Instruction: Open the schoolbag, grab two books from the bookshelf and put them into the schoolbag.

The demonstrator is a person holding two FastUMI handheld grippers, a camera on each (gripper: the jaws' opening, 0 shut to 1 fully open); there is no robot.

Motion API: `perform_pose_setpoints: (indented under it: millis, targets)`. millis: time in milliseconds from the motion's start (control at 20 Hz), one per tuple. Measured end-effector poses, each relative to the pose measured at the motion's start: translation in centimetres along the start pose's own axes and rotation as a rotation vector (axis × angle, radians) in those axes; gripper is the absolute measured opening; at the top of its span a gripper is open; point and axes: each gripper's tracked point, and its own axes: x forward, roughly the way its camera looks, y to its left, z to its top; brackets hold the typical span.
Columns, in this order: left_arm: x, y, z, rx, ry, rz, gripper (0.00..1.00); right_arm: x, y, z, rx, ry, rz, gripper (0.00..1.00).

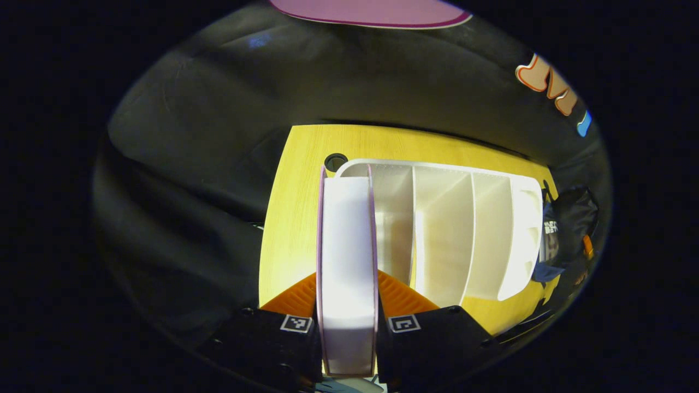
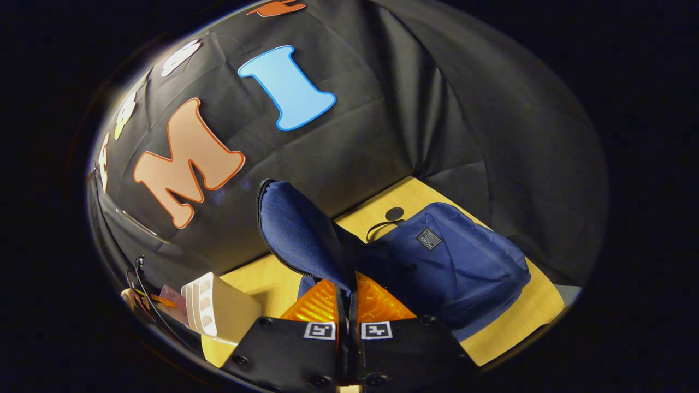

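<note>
bag: right tool [image 2: 348,305] pinches lifted flap of dark-blue fabric schoolbag [image 2: 453,262], open | book: left tool [image 1: 348,327] clamps purple-edged white book [image 1: 348,256] beside white slotted bookshelf [image 1: 464,229] at wooden table's [image 1: 289,229] corner | left: pack it, fetch another

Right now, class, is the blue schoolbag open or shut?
Open. The right gripper pinches the blue fabric schoolbag's unzipped flap and holds it raised, its zip edge free of the bag's body.

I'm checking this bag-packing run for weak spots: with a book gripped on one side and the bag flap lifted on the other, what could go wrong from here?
1. The left gripper pinches only the near edge of the book, so it may pivot or slip in transit.
2. The right gripper holds the schoolbag flap by a thin fold; if it slips, the opening closes.
3. The book could clip the white bookshelf beside it.
</note>
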Motion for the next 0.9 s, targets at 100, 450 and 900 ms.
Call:
perform_pose_setpoints:
  millis: [100, 450, 900]
  targets:
    - [-1.2, 0.1, 0.1, 0.002, -0.014, -0.003, 0.36, -0.1, 0.0, 0.0, 0.004, -0.002, 0.001, 0.05]
    - [-6.6, 0.1, 1.5, -0.02, -0.082, -0.034, 0.36, 0.0, 0.0, 0.1, 0.006, -0.001, 0.006, 0.03]
    - [-12.7, 0.1, 2.6, -0.154, -0.195, -0.172, 0.35, -0.2, 0.0, 0.2, 0.013, -0.002, 0.009, 0.03]
